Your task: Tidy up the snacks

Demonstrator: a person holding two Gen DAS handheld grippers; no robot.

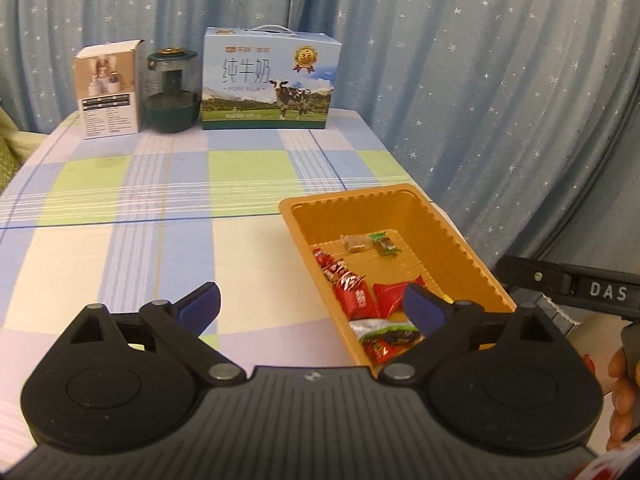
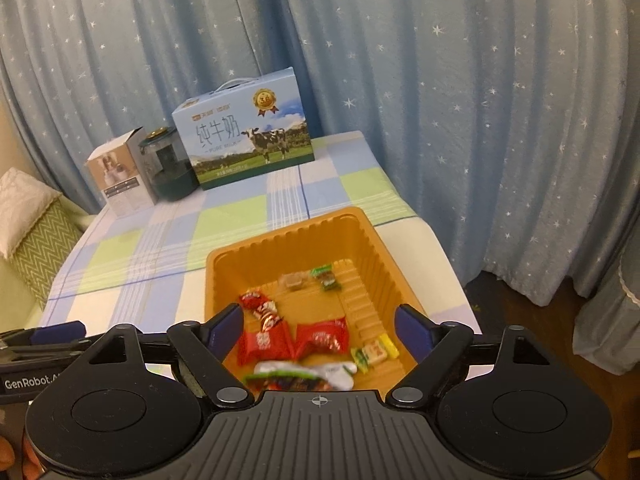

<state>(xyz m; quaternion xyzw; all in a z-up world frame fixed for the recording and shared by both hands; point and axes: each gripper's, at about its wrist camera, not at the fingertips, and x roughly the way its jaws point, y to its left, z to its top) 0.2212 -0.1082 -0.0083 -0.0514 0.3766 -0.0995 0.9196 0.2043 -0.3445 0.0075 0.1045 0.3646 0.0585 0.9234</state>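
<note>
Two grippers hover near an orange tray that sits toward the right edge of the checked tabletop. The left gripper has its blue-padded fingers spread wide with nothing between them; its right finger hangs over the tray's near end, its left one over bare cloth. The right gripper is likewise wide apart and holding nothing, straddling the tray's near part. The snacks are all inside the tray — red wrapped candies, two red packets, a green-and-red pouch, a small yellow-green pack, plus a brown candy and a green one farther in. At the tabletop's far edge stand a white box, a dark green jar and a milk carton side by side — blue starred curtains hang behind
</note>
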